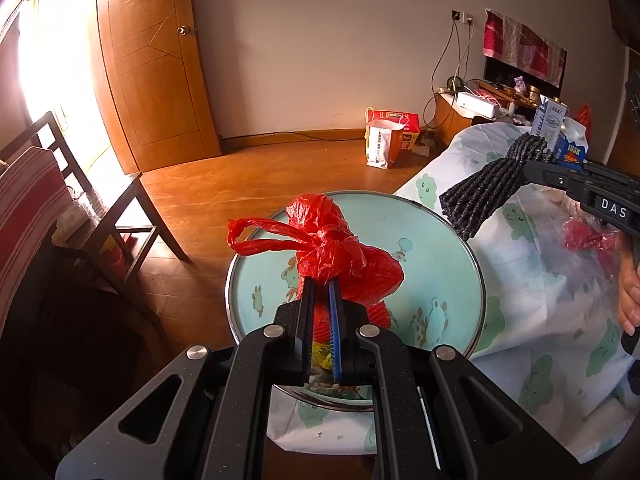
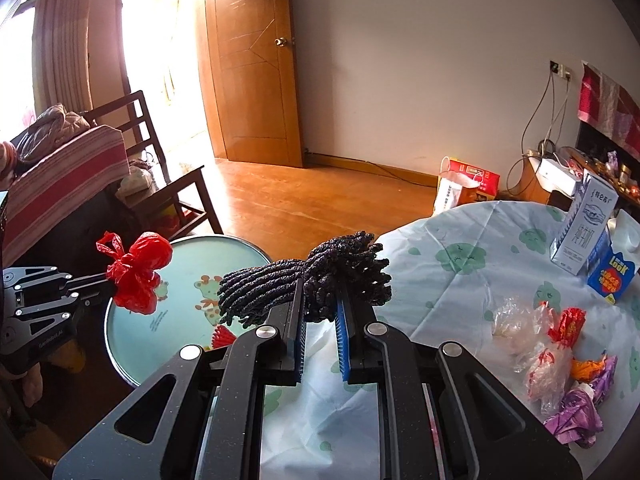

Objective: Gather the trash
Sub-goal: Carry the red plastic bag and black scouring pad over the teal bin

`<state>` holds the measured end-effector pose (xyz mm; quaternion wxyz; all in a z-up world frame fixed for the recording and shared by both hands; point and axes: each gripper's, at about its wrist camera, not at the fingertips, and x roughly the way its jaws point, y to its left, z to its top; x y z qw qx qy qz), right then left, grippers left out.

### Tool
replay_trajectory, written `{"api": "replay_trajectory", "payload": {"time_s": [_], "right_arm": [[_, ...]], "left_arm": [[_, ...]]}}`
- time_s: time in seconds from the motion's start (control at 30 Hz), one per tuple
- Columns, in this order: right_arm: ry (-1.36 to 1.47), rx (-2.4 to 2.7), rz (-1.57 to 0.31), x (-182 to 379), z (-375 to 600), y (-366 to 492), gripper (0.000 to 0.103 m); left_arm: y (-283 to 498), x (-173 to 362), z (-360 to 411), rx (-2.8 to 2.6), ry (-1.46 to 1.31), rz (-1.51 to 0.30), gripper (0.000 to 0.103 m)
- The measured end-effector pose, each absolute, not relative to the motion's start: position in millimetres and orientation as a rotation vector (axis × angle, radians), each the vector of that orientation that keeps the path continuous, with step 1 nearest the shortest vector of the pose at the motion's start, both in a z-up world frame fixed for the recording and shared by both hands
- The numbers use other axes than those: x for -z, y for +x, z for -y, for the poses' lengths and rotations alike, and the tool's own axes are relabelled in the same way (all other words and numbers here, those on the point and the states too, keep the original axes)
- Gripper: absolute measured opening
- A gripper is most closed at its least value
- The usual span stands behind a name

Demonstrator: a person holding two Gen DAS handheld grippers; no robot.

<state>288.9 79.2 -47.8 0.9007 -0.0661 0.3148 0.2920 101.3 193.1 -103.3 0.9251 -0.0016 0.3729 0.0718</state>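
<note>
The left gripper (image 1: 321, 280) is pinched tight on a red bag (image 1: 340, 256), tied w/ a knot, held up over the round stool (image 1: 440, 248). The right gripper (image 2: 320, 308) is squeezed on a dark fuzzy cloth (image 2: 312, 276) (bunched up) above the table (image 2: 460, 240). Wrappers (image 2: 560, 360) lie on the table near 2 boxes (image 2: 588, 232).

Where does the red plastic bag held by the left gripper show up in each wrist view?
Left wrist: red plastic bag at centre, pinched in the left gripper.
Right wrist: far left, mid-height.
Shared landmark: the round light-blue stool top beneath the bag in both.
</note>
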Motion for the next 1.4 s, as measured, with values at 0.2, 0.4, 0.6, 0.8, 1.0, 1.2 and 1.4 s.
{"api": "replay_trajectory", "payload": {"time_s": [0.2,0.4,0.6,0.8,1.0,1.2,1.4], "right_arm": [[-0.154,-0.612,-0.648,49,-87,287,0.014],[-0.181,-0.625,-0.636,48,-95,283,0.014],[-0.201,-0.632,-0.63,48,-101,283,0.014],[-0.209,-0.637,-0.629,48,-105,280,0.014],[-0.214,-0.642,-0.627,48,-107,280,0.014],[-0.222,-0.652,-0.626,48,-112,279,0.014],[-0.23,-0.664,-0.631,50,-117,279,0.014]], "left_arm": [[100,102,-198,-0.158,-0.011,-0.763,0.006],[100,102,-201,-0.162,-0.014,-0.761,0.006],[100,101,-204,-0.175,-0.021,-0.761,0.006],[99,101,-207,-0.175,-0.03,-0.761,0.006],[100,101,-206,-0.171,-0.03,-0.76,0.006],[100,102,-207,-0.171,-0.035,-0.76,0.006],[100,103,-206,-0.168,-0.035,-0.76,0.006]]}}
